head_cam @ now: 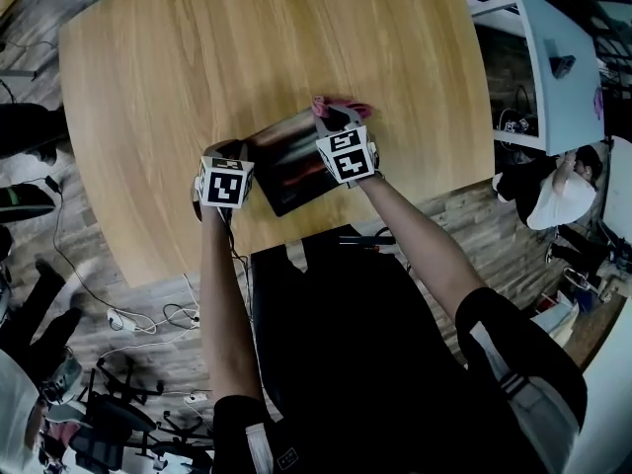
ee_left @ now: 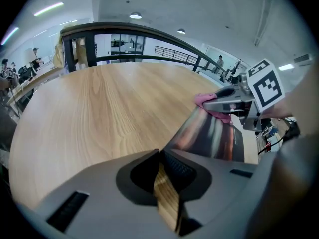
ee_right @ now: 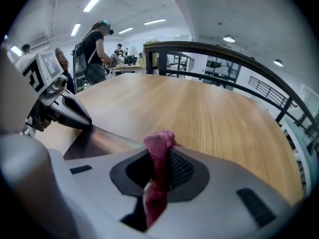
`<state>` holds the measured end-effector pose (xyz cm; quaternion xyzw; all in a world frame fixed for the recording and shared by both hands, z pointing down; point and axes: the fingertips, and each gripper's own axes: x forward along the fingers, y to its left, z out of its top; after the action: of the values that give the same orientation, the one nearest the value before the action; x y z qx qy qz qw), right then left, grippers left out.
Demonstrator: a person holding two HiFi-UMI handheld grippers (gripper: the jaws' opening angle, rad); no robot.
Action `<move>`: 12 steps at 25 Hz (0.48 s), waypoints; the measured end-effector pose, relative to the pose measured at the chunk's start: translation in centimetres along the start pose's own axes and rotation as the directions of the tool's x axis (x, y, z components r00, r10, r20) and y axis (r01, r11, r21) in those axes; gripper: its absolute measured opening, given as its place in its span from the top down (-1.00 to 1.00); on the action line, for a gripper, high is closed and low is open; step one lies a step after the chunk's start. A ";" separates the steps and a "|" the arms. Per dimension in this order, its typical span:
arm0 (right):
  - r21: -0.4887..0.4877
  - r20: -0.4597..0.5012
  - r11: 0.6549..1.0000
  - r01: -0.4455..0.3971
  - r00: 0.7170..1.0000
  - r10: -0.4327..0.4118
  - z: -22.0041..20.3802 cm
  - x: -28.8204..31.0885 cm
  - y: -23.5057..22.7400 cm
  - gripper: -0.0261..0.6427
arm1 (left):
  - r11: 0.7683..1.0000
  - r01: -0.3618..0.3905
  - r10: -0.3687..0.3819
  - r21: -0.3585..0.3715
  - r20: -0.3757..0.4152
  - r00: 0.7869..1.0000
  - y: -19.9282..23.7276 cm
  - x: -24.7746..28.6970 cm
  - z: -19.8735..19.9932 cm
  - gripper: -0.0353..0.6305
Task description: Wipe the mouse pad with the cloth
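Wipe step looks just underway. R gripper (head_cam: 337, 117) is clamping the bunched pink fuzzy cloth (head_cam: 343, 103) at the upper-right corner of the mouse pad (head_cam: 291, 174), mid-frame. The pad is thin, dark, glossy and rectangular. L gripper (head_cam: 234, 150), jaws near-closed and empty, seems to be pinning the pad's left edge on the wood-grain counter (head_cam: 178, 57). Next: drag cloth across w/ even pressure.

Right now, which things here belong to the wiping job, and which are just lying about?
Job: pink cloth in the right gripper; mouse pad; left gripper at its corner; wooden table.
Lying about: floor cables; white desk.
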<state>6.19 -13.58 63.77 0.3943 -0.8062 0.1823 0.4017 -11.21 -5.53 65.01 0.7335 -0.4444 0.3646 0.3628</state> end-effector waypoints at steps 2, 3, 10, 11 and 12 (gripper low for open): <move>-0.037 0.006 0.999 -0.037 0.999 0.038 0.3 0.5 1.2 0.72 | 1.000 -0.008 0.008 -0.013 -0.001 1.000 0.0 0.1 -0.1 0.75; -0.055 0.008 0.997 -0.059 0.998 0.059 0.4 0.7 1.8 0.72 | 1.000 -0.011 0.011 -0.020 -0.002 1.000 0.0 0.1 -0.2 0.75; -0.237 0.004 0.952 -0.195 0.979 0.202 1.3 1.5 6.4 0.72 | 0.997 -0.040 0.040 -0.071 -0.001 0.999 0.3 0.0 -0.3 0.74; -0.276 0.000 0.937 -0.214 0.975 0.223 1.3 1.4 7.1 0.72 | 0.996 -0.045 0.045 -0.077 -0.003 0.999 0.2 -0.1 -0.3 0.74; -0.313 -0.004 0.921 -0.232 0.970 0.243 1.2 1.4 7.8 0.72 | 0.996 -0.050 0.050 -0.080 -0.008 0.999 0.1 -0.1 -0.3 0.75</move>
<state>-1.02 -10.16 64.31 0.2285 -0.8736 0.0935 0.4194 -11.43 -5.30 65.10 0.7060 -0.4758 0.3575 0.3839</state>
